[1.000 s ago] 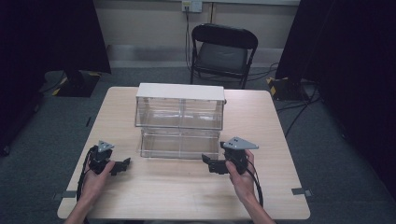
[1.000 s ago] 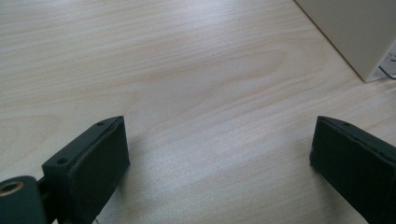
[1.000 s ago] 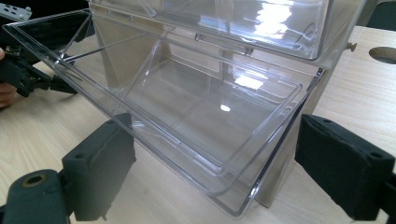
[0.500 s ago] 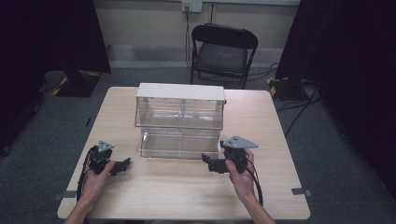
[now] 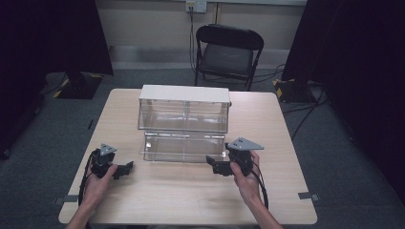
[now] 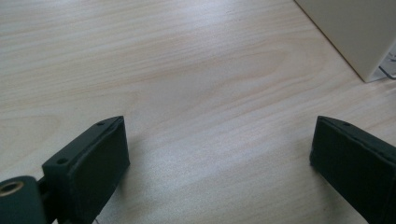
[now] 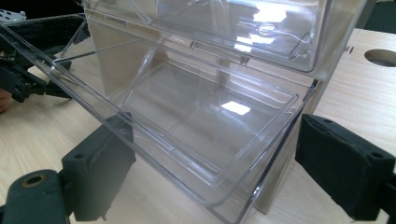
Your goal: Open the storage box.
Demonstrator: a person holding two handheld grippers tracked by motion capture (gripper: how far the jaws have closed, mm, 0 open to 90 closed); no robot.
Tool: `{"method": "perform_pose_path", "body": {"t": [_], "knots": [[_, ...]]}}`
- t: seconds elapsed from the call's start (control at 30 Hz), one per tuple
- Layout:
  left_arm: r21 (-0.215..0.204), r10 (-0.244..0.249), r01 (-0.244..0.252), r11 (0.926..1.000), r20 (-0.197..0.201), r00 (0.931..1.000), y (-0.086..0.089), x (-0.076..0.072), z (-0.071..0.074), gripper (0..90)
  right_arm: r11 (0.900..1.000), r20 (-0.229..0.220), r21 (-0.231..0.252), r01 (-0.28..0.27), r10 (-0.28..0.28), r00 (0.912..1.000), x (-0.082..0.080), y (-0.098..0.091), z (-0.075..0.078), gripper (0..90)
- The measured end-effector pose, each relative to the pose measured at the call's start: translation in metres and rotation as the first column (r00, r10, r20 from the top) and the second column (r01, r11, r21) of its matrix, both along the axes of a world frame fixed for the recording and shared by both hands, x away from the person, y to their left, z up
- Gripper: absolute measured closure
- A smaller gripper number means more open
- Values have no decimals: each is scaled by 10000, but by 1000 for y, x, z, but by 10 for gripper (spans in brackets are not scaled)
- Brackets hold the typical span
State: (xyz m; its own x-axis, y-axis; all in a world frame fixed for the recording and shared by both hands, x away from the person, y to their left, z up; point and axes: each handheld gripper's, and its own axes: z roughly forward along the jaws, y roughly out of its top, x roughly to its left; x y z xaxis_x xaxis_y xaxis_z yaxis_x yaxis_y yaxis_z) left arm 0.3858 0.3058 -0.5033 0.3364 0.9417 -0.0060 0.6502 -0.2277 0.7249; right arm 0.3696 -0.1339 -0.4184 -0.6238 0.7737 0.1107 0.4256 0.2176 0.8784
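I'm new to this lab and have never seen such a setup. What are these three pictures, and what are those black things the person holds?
A person sits at a wooden table with a hand-held two-jaw gripper in each hand: the left gripper and the right gripper. The high view looks down from above. The other two come from cameras riding on the grippers. On the table stands a clear plastic drawer unit with its lower drawer pulled open and empty. Both grippers are open and hold nothing; the right one faces the drawer.

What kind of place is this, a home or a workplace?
Probably a lab or studio, not a home: a bare wooden table on grey carpet, dark curtains at both sides, a folding chair, and cables on the floor.
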Motion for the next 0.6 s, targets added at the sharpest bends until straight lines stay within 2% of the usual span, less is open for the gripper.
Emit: {"method": "perform_pose_path", "body": {"t": [0.6], "knots": [[5, 0, 0, 10000, 1, 10000, 0, 0, 0, 40, 10000, 133, 82, 34, -35, 9999, 3, 2, 6, 109]]}}
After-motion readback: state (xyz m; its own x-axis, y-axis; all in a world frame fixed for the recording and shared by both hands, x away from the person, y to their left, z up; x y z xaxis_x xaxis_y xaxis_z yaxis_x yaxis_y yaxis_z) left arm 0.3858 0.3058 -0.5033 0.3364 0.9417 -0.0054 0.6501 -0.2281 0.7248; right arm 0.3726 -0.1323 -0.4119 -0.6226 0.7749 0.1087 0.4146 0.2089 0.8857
